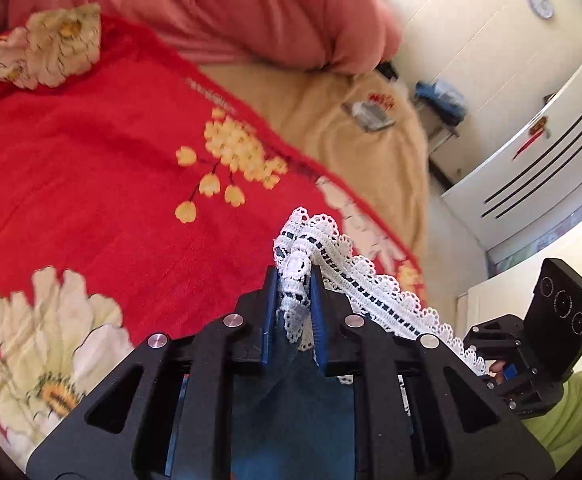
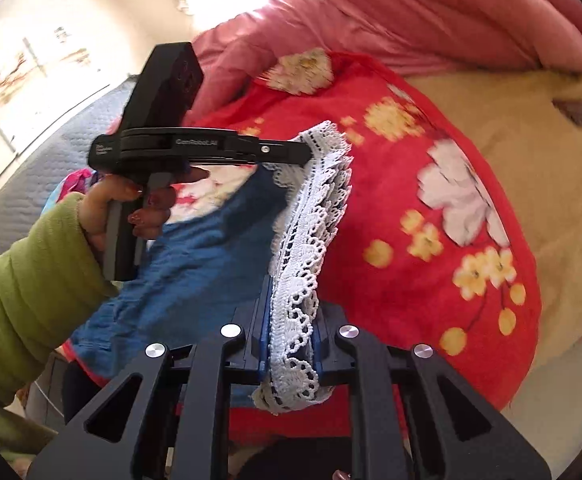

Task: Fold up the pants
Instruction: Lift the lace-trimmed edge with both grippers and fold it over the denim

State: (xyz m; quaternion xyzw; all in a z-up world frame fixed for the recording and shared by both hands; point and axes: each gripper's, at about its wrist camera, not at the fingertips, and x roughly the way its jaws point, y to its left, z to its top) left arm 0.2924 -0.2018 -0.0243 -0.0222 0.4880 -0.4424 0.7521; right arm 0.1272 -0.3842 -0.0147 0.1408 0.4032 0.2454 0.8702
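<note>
The pants are blue cloth with a white lace hem. My left gripper is shut on one end of the lace hem, blue cloth hanging below its fingers. My right gripper is shut on the other end of the same lace. The hem stretches between the two grippers above the red flowered blanket. In the right wrist view the left gripper is seen from the side, held by a hand in a green sleeve. The right gripper's body shows at the right edge of the left wrist view.
The red blanket lies over a beige cover on a bed. A pink quilt is bunched at the far side. A white cabinet stands beyond the bed, and a grey padded surface lies at the left.
</note>
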